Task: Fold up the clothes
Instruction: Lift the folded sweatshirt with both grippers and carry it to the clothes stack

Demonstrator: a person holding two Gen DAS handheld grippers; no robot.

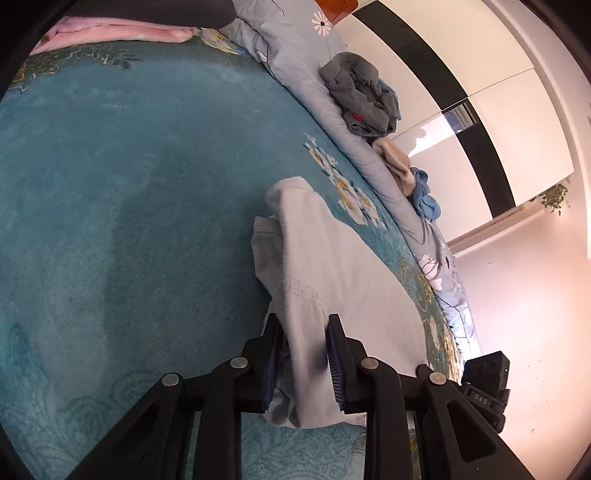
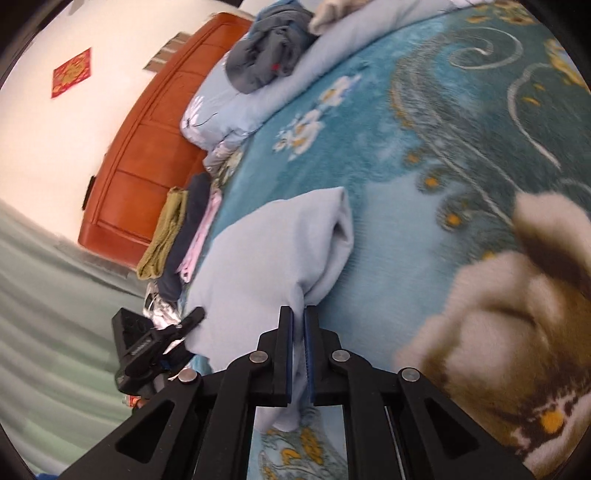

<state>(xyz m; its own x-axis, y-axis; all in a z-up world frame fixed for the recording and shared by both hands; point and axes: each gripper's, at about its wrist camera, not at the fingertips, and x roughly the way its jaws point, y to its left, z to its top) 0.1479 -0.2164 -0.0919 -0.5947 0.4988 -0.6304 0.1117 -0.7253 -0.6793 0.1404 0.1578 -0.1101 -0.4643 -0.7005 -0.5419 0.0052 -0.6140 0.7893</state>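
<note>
**On the bed: pale garment pinched from both ends**

On the teal floral blanket [image 1: 129,203] of the bed, a pale blue-grey garment [image 1: 332,266], partly folded and bunched, lifted at the near edge. Left gripper [image 1: 303,321] clamped on a thick fold of it, jaws held somewhat apart by the cloth between the blue pads. Right gripper [image 2: 298,309] pinching another gathered edge of the same garment [image 2: 280,258], jaws pressed nearly together on a thin bit of fabric.

Only in the left wrist view: a lace-like band across the garment, a pink blanket [image 1: 118,31] at the far end of the bed, a beige cloth [image 1: 395,162] and a blue cloth [image 1: 424,195] lying on the light floral quilt [image 1: 295,51], and glossy white wardrobe doors [image 1: 461,85] beyond. Right gripper's black body at the lower right edge.

Only in the right wrist view: an orange-brown wooden headboard [image 2: 147,147], a red square decoration [image 2: 71,72] on the wall, and a folded stack [image 2: 184,229] of olive, dark navy and pink items near the bed's edge. Left gripper's black body beside the garment.

In both views: a crumpled grey garment [image 1: 358,99] on the quilt, well apart from the held one.
</note>
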